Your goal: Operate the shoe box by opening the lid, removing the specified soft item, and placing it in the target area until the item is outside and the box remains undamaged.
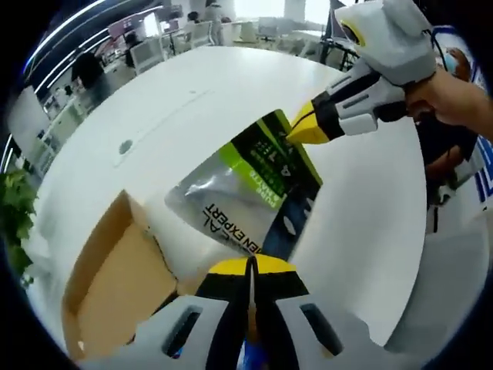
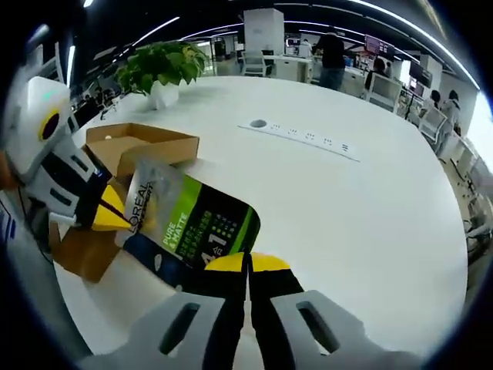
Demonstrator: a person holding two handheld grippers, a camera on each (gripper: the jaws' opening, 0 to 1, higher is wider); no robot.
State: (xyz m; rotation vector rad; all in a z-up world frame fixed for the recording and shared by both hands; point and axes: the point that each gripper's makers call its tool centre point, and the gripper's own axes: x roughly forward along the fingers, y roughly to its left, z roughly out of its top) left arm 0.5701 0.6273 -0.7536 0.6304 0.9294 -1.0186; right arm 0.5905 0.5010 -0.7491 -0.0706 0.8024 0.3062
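in the left gripper view my left gripper (image 1: 250, 266) had its yellow-tipped jaws pressed together on the near edge of the soft pouch (image 1: 246, 193), a flat packet in silver, green and dark blue with printed lettering. the pouch hung stretched above the white table (image 1: 192, 92), outside the shoe box (image 1: 115, 277), whose open brown cardboard body sat at the lower left of that view, just beside my jaws. my right gripper (image 1: 304, 131) came in from the upper right, its yellow tips pinched on the far corner of the pouch, with a hand (image 1: 454, 96) behind it.

in the right gripper view my right gripper (image 2: 248, 266) was likewise clamped on the pouch (image 2: 192, 223), the jaws closed with the packet's edge between them. my left gripper (image 2: 115, 220) showed at the left, its tips on the opposite end of the pouch. behind the pouch the shoe box (image 2: 142, 146) stood open on the table (image 2: 347, 208), its flaps spread. a potted plant (image 2: 162, 69) stood further back on the table, and a strip of sockets (image 2: 304, 137) was set into the tabletop. people and desks showed in the office beyond.
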